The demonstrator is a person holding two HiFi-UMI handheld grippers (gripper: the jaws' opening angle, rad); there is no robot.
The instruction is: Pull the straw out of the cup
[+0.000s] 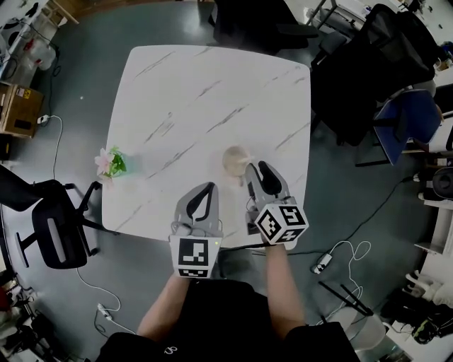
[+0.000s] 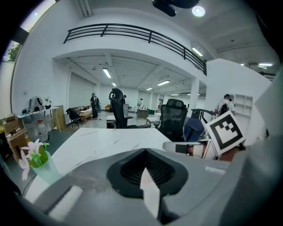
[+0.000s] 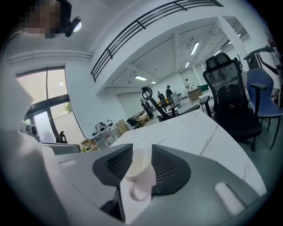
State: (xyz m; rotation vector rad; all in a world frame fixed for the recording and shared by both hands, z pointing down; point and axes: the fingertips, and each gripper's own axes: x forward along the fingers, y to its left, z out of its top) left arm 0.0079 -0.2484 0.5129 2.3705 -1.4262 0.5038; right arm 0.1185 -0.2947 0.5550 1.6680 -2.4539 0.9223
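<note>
A cream cup (image 1: 233, 159) with a handle stands on the white marble table (image 1: 205, 92), near its front edge. My right gripper (image 1: 256, 167) is just right of the cup and open. In the right gripper view the cup (image 3: 140, 174) shows in the gap between the spread jaws of the right gripper (image 3: 142, 148), and the pads do not press on it. My left gripper (image 1: 205, 187) lies low over the table's front edge, left of the cup, with its jaw tips together and nothing between them (image 2: 146, 151). No straw shows in any view.
A small green cup with pink flowers (image 1: 111, 162) stands at the table's left edge. A black chair (image 1: 49, 226) is left of the table, dark chairs (image 1: 248, 21) are beyond its far side, and a blue chair (image 1: 410, 120) is at the right. Cables lie on the floor.
</note>
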